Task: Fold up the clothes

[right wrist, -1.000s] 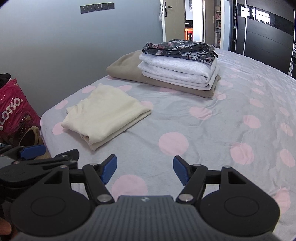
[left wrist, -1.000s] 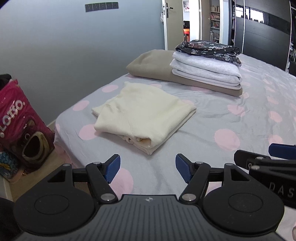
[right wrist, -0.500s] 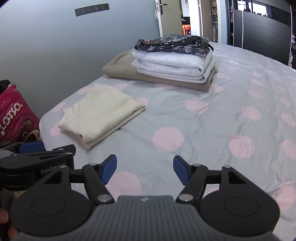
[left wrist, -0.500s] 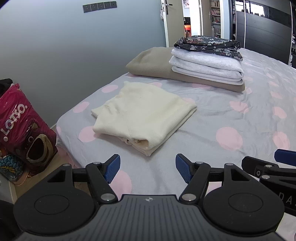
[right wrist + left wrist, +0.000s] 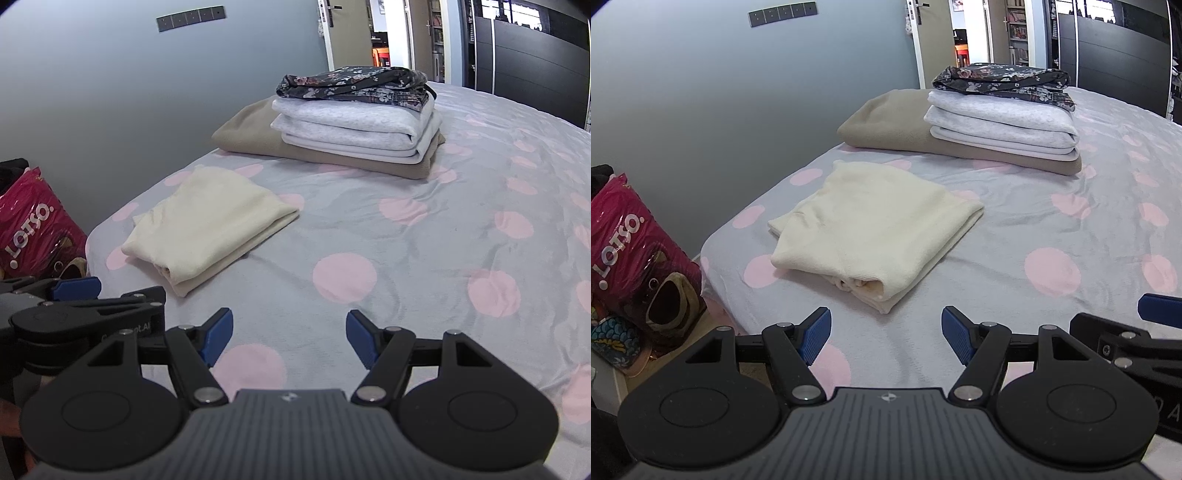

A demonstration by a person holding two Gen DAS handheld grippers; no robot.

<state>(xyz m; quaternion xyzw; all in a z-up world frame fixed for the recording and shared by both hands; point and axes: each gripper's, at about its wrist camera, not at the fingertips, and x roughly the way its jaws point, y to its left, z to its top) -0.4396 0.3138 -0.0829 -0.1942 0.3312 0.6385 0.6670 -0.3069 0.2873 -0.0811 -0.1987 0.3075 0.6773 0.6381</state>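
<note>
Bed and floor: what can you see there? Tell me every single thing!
bedspread: one, grey with pink dots, covering the bed.
cream garment: one, cream, folded, alone near the bed's left corner.
beige blanket: one, beige, folded, further back, bottom of the pile.
light grey garments: folded layers, count unclear, on the blanket.
floral garment: one, dark with flowers, top of the pile.
pink bag: one, pink, marked LOTSO, on the floor left of the bed.
left tool: one, black with blue pads, open, above the bed's near edge.
right tool: one, same colours, open, beside it.
</note>
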